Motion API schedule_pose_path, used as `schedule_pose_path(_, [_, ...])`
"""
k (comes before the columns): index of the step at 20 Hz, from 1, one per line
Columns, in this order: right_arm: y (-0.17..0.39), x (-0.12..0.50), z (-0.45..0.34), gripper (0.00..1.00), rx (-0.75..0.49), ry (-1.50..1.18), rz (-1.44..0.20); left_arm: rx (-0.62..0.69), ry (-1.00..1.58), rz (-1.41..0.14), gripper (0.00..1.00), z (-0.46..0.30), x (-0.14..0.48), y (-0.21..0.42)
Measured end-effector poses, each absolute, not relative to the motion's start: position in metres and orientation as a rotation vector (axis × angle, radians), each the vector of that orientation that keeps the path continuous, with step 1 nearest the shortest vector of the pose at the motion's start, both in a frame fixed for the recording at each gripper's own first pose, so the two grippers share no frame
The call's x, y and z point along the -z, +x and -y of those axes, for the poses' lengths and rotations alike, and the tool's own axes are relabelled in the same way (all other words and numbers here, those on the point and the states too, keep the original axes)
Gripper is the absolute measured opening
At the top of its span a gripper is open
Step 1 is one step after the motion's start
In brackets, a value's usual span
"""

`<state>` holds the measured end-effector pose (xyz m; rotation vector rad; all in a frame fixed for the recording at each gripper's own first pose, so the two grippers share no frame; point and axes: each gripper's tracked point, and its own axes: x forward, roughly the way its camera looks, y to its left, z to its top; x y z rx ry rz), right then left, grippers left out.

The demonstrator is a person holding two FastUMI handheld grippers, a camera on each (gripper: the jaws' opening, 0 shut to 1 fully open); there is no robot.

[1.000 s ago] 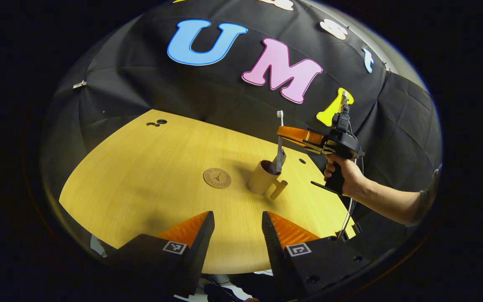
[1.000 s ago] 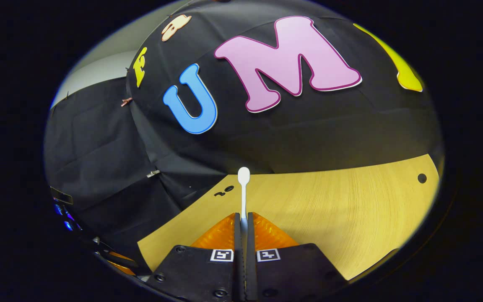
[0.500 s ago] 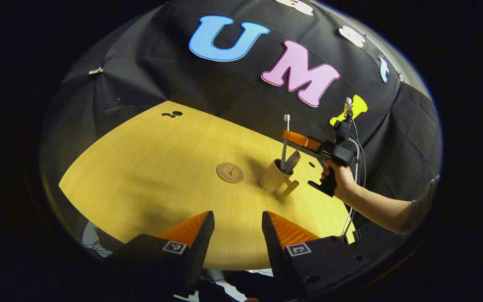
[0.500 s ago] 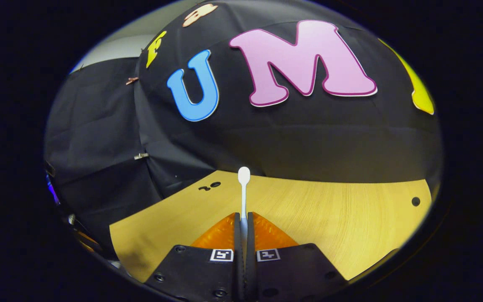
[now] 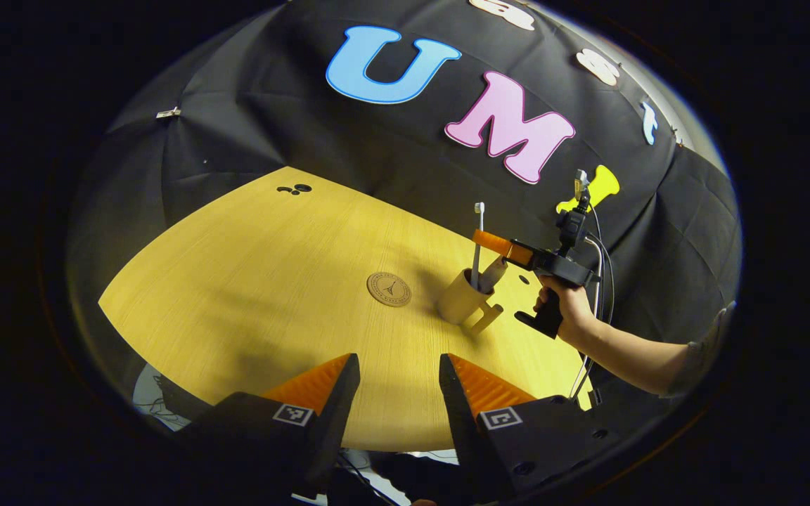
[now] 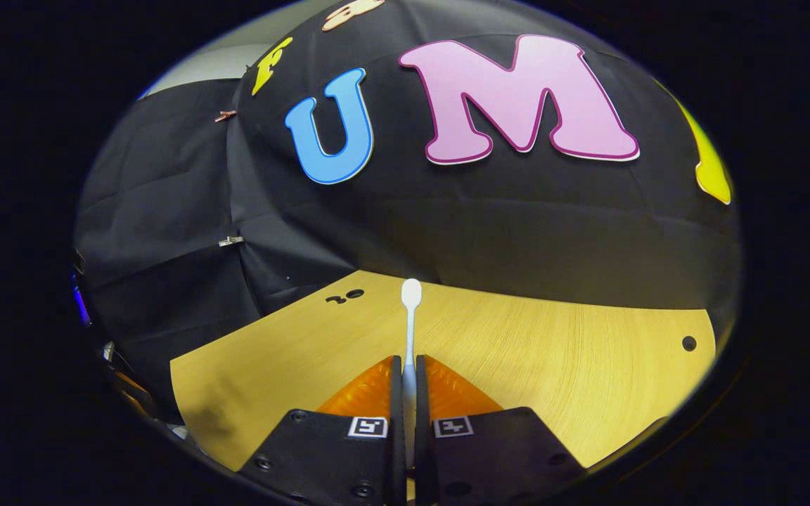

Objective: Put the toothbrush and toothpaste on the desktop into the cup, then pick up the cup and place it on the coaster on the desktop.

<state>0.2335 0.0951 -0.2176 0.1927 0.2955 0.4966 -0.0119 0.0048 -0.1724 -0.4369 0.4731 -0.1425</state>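
A: White slim plastic toothbrush (image 5: 477,242) has come lower over the last second; its handle now dips into the tan handled cup (image 5: 460,301), beside the toothpaste tube (image 5: 495,270).

B: So release comes next, I'd say. Right tongs (image 6: 409,379)?

A: Clamped on the handle. Left tongs (image 5: 392,383) hang apart, empty, above the yellow wooden bench (image 5: 250,281) (round brown coaster (image 5: 389,289) waits just beside the cup).

On the table (image 5: 236,281), the coaster (image 5: 389,289) lies just left of the cup (image 5: 460,301) in the left gripper view. The toothbrush (image 5: 476,246) stands upright in the cup with the toothpaste (image 5: 495,270) leaning beside it.
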Motion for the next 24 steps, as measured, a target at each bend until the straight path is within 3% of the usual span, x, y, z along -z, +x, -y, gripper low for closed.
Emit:
schedule_pose_path(7, [0.221, 0.211, -0.092, 0.12, -0.488, 0.199, -0.318, 0.137, -0.448, -0.456, 0.71, -0.009, 0.165, -0.012])
schedule_pose_path(10, [0.213, 0.202, -0.088, 0.22, -0.480, 0.217, -0.317, 0.140, -0.458, -0.448, 0.71, -0.008, 0.162, -0.011])
schedule_pose_path(11, [0.211, 0.195, -0.086, 0.22, -0.476, 0.222, -0.306, 0.141, -0.458, -0.446, 0.71, -0.008, 0.161, -0.011])
schedule_pose_path(12, [0.207, 0.190, -0.086, 0.14, -0.481, 0.232, -0.303, 0.142, -0.457, -0.444, 0.71, -0.007, 0.162, -0.012])
schedule_pose_path(13, [0.203, 0.187, -0.087, 0.26, -0.482, 0.241, -0.307, 0.146, -0.456, -0.444, 0.71, -0.006, 0.161, -0.012])
schedule_pose_path(14, [0.198, 0.186, -0.086, 0.31, -0.484, 0.242, -0.316, 0.150, -0.455, -0.443, 0.71, -0.005, 0.161, -0.014])
schedule_pose_path(15, [0.192, 0.185, -0.085, 0.33, -0.481, 0.235, -0.321, 0.155, -0.452, -0.444, 0.71, -0.005, 0.160, -0.014])
schedule_pose_path(16, [0.187, 0.183, -0.083, 0.24, -0.480, 0.224, -0.328, 0.159, -0.446, -0.444, 0.71, -0.003, 0.161, -0.013])
schedule_pose_path(17, [0.181, 0.182, -0.081, 0.35, -0.478, 0.215, -0.335, 0.161, -0.440, -0.444, 0.71, -0.004, 0.161, -0.013])
schedule_pose_path(18, [0.176, 0.181, -0.080, 0.27, -0.475, 0.212, -0.343, 0.164, -0.435, -0.443, 0.71, -0.004, 0.161, -0.012])
schedule_pose_path(19, [0.170, 0.182, -0.078, 0.39, -0.469, 0.210, -0.356, 0.166, -0.433, -0.443, 0.71, -0.004, 0.161, -0.012])
schedule_pose_path(20, [0.165, 0.183, -0.076, 0.41, -0.461, 0.206, -0.371, 0.170, -0.433, -0.444, 0.71, -0.004, 0.161, -0.012])
schedule_pose_path(22, [0.156, 0.186, -0.071, 0.45, -0.444, 0.198, -0.402, 0.176, -0.433, -0.444, 0.71, -0.004, 0.161, -0.010])
schedule_pose_path(23, [0.152, 0.188, -0.068, 0.36, -0.431, 0.199, -0.422, 0.181, -0.433, -0.443, 0.71, -0.004, 0.160, -0.009])
schedule_pose_path(24, [0.147, 0.190, -0.064, 0.48, -0.421, 0.205, -0.437, 0.186, -0.431, -0.442, 0.71, -0.003, 0.162, -0.009])
